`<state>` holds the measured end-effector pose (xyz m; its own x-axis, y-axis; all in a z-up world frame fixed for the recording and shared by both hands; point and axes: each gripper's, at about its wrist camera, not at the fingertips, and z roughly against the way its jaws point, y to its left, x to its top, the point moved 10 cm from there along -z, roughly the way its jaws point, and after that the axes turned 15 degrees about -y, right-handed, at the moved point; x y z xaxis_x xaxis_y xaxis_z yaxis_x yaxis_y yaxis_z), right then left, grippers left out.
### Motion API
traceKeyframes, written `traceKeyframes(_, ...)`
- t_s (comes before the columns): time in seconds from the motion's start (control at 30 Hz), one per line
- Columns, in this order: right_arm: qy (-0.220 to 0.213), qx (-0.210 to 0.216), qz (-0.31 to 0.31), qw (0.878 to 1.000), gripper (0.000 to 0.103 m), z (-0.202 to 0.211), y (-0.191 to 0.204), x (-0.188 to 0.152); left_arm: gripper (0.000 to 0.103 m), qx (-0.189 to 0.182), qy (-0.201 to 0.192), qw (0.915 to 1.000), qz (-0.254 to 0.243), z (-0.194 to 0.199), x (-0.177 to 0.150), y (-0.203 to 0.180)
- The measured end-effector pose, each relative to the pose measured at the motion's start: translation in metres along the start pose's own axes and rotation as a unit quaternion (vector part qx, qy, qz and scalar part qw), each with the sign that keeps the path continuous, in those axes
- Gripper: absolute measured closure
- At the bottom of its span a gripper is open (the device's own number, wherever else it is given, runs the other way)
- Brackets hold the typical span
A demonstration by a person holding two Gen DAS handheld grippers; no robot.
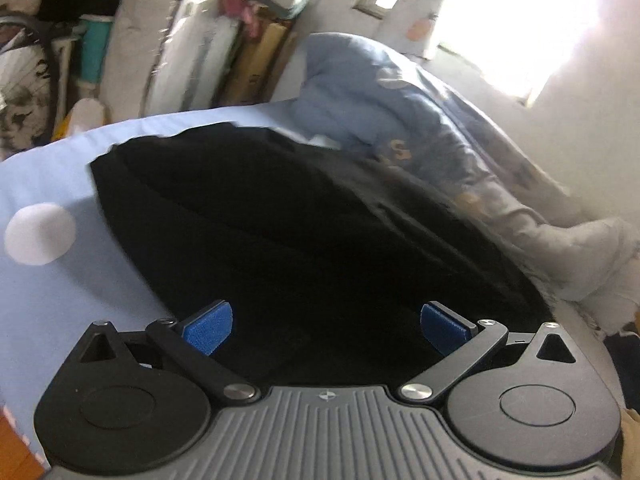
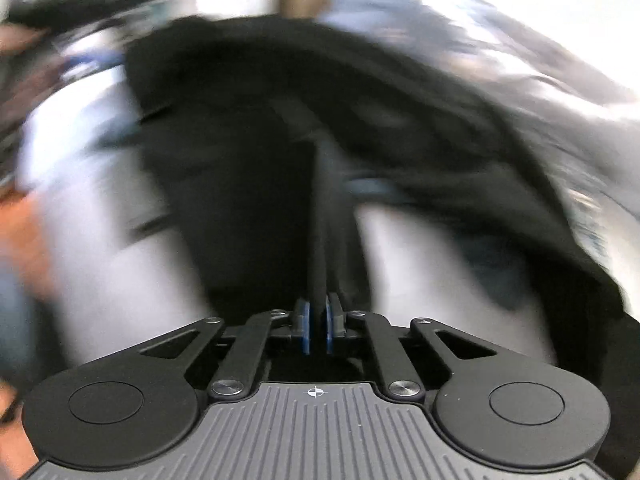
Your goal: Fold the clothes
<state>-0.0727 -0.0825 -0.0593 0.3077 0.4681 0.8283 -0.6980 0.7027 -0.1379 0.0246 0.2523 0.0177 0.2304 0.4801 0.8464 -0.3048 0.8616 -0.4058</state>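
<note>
A black garment (image 1: 280,232) lies spread on a pale blue sheet (image 1: 60,312). The cloth looks soft and thick, with long folds running across it. Its far edge makes a bumpy line against the blue. The sheet is smooth and has a round white dot (image 1: 40,234) on the left.

The left gripper (image 1: 326,328) is just above the near edge of the garment. Its jaws are wide apart and hold nothing. Its fingertips (image 1: 208,330) have rough blue pads.

In the right wrist view the picture is very blurry. The right gripper (image 2: 318,330) has its jaws pressed close together on a thin fold of the black garment (image 2: 256,128). The cloth stretches away from it in a narrow strip and widens farther off.

On the far right, a puffy blue quilt (image 1: 400,112) lies bunched up, touching the garment. Behind the bed stand tall stuffed bags (image 1: 172,48) with shiny wrapping. A bright window (image 1: 520,20) glows at the far right.
</note>
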Motion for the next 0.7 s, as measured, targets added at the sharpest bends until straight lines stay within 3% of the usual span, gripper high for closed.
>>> traceKeyframes(0.17, 0.009, 0.071, 0.112, 0.991, 0.090, 0.013, 0.078, -0.025, 0.000, 0.024, 0.004, 0.9995, 0.022, 0.004, -0.006, 0.010)
traceKeyframes(0.3, 0.022, 0.106, 0.136, 0.985, 0.066, 0.017, 0.104, -0.033, 0.000, 0.027, 0.013, 0.9993, 0.024, 0.004, -0.012, 0.008)
traceKeyframes(0.43, 0.009, 0.129, 0.088, 0.988, 0.040, 0.032, 0.103, -0.021, 0.000, 0.027, 0.017, 0.9992, 0.024, 0.004, -0.013, 0.007)
traceKeyframes(0.5, -0.004, 0.125, 0.055, 0.991, 0.023, 0.044, 0.087, -0.012, 0.000, 0.027, 0.019, 0.9991, 0.025, 0.004, -0.016, 0.006)
traceKeyframes(0.7, -0.008, 0.019, -0.031, 0.999, 0.013, 0.088, 0.016, -0.016, 0.000, 0.012, 0.028, 0.9989, 0.037, 0.013, -0.032, -0.006)
